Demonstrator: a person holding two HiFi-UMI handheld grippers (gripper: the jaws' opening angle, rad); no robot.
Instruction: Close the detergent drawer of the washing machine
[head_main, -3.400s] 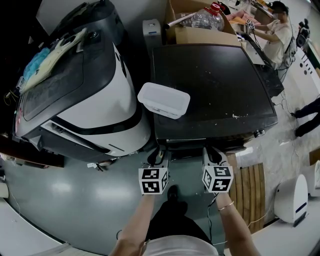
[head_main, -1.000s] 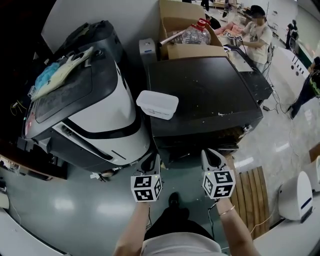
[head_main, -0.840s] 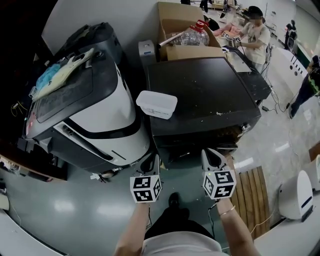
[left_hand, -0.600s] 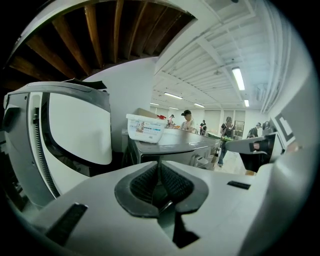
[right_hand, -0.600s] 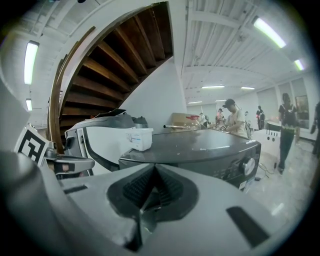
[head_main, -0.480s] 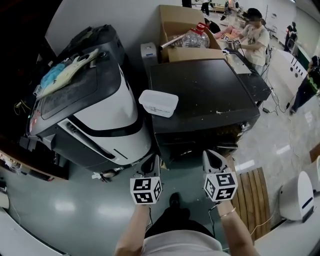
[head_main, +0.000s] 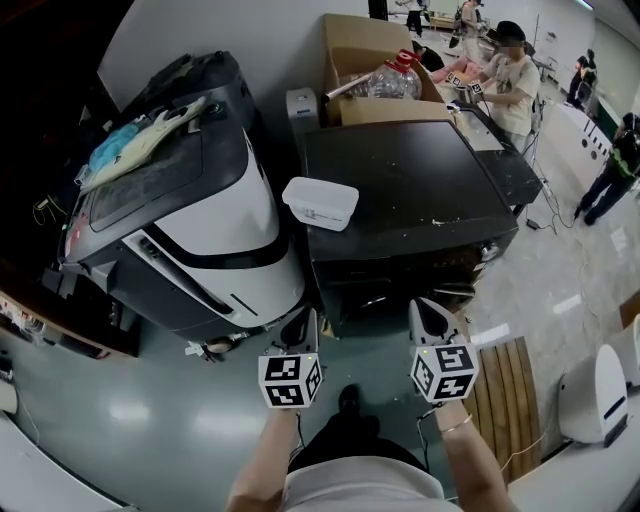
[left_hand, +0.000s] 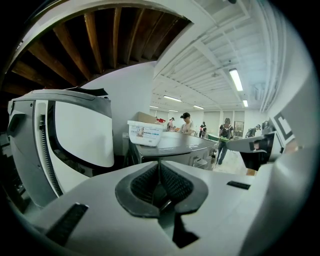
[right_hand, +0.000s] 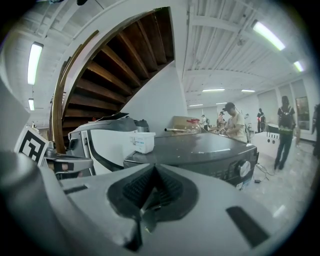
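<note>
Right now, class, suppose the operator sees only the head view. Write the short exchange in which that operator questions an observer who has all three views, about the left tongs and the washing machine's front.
Operator: From above I see only the marker cube. Are the left tongs open?
Observer: No. The left gripper view shows the left tongs have just been closing and now meet, with nothing between them.
Operator: What does the washing machine's front panel carry?
Observer: In the right gripper view, the washing machine has a round dial near the right end of its front.
</note>
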